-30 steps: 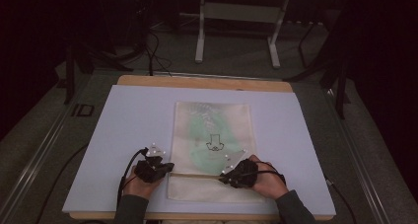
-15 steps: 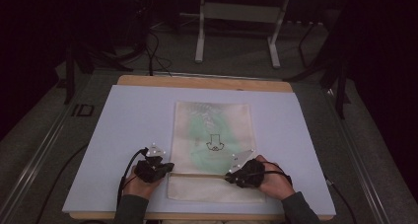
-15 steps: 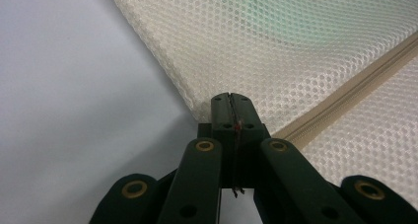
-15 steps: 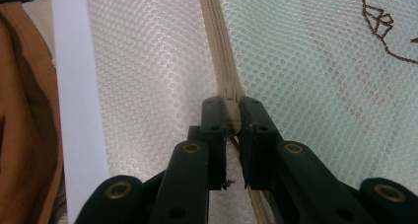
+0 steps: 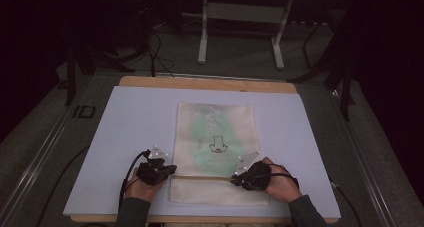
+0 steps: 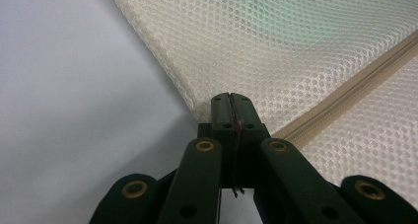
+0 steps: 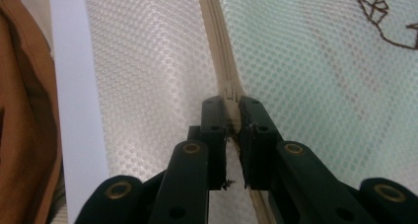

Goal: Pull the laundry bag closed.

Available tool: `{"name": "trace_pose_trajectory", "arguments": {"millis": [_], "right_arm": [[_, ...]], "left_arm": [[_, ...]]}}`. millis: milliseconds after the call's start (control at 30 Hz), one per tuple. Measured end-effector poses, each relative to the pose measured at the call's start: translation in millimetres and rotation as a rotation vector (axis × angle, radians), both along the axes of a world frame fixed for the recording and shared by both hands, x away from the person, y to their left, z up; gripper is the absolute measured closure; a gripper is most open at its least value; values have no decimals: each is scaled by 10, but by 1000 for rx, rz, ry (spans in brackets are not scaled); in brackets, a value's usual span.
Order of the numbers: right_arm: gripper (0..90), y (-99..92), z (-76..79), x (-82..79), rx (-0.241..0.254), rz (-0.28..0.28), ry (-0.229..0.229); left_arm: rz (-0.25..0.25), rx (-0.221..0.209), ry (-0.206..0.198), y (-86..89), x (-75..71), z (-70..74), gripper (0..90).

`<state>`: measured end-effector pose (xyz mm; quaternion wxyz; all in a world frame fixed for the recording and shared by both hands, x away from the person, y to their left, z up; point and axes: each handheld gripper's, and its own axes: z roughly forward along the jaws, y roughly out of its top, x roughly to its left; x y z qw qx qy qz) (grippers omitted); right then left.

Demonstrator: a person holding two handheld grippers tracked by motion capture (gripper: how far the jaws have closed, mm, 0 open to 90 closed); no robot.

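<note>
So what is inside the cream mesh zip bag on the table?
Through the cream mesh zip bag a pale green item shows, blurred by the netting. What it is cannot be told; the mesh covers its details, and the bag's near end looks flat.

Left claw [image 6: 230,105]: black jaws, brass-ringed pivot screws behind tips, black links. Right claw [image 7: 231,113]: same build. White-dotted grey plate on top of each, black cable trailing. Dark grey sleeves.
</note>
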<state>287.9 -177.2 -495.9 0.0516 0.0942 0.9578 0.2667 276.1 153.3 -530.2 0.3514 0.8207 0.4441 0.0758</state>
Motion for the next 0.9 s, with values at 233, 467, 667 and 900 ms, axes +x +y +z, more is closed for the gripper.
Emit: {"name": "trace_pose_trajectory", "arguments": {"millis": [233, 467, 667, 900], "right_arm": [[825, -96, 18, 2, 0, -18, 1], [825, -153, 18, 4, 4, -23, 4], [825, -201, 25, 1, 8, -36, 10], [825, -228, 22, 5, 11, -38, 12]], "left_arm": [[0, 1, -1, -1, -1, 0, 897], [0, -1, 2, 0, 1, 0, 898], [1, 0, 1, -1, 0, 1, 898], [1, 0, 1, -1, 0, 0, 898]]}}
